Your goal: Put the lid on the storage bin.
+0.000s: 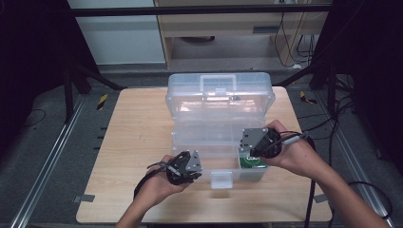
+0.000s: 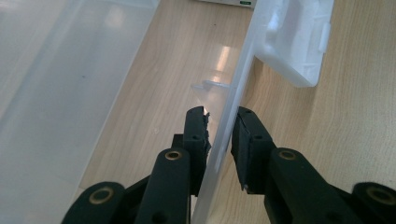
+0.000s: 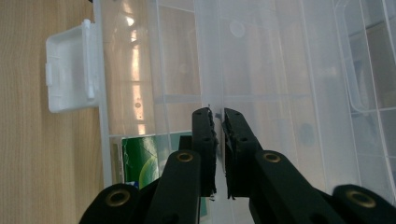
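A clear plastic organizer box lies open on the wooden table, its lid standing up at the back. My left gripper is shut on the box's front wall, one pad inside and one outside. My right gripper points down into the box's right side. Its jaws are shut on a thin clear divider wall. A green packet lies in the front right compartment, just beside the right jaws.
The box's white latch hangs off the front wall between the two hands. Black frame bars and cables stand around the table. Bare wood lies to the left of the box and in front of it.
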Demonstrator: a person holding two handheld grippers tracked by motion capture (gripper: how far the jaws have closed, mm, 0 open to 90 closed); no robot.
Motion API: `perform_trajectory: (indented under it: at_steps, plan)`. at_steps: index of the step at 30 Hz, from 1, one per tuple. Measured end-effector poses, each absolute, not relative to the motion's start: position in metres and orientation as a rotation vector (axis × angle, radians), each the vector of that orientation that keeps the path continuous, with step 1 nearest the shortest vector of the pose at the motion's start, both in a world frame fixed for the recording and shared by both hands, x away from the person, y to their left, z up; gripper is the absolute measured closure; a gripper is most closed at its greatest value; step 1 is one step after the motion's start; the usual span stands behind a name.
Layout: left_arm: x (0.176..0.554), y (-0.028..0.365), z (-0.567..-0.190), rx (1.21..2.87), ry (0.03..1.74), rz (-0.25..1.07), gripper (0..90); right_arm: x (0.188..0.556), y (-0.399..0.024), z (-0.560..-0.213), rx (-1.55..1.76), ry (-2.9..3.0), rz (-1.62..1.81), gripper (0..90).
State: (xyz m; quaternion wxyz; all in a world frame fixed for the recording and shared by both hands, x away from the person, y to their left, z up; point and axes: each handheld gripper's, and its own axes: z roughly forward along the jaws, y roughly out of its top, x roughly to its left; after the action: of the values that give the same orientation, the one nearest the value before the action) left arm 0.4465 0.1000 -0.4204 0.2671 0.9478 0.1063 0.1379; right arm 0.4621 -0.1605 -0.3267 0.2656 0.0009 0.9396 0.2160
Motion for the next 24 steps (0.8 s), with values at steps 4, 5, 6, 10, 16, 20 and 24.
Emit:
perform_trajectory:
  at_steps: [4,5,6,10,16,20,24]
  plan:
    - [0.446,0.101,-0.420,2.551,0.300,0.381,73.6,0.462,-0.161,-0.327,0.003,2.540,0.593,84.0]
    - [0.446,0.101,-0.420,2.542,0.306,0.384,72.5,0.462,-0.161,-0.327,0.004,2.540,0.595,84.0]
    - [0.446,0.102,-0.418,2.541,0.307,0.388,71.3,0.462,-0.161,-0.327,0.004,2.538,0.597,84.0]
    - [0.444,0.106,-0.412,2.490,0.343,0.390,57.1,0.463,-0.161,-0.326,0.008,2.542,0.593,83.9]
    - [0.431,0.111,-0.398,2.382,0.365,0.370,51.0,0.463,-0.162,-0.326,0.010,2.542,0.601,83.9]
    - [0.422,0.117,-0.384,2.316,0.357,0.343,51.8,0.463,-0.162,-0.327,0.008,2.537,0.601,83.8]
    - [0.419,0.128,-0.365,2.259,0.404,0.328,57.0,0.462,-0.162,-0.327,0.009,2.536,0.602,83.7]
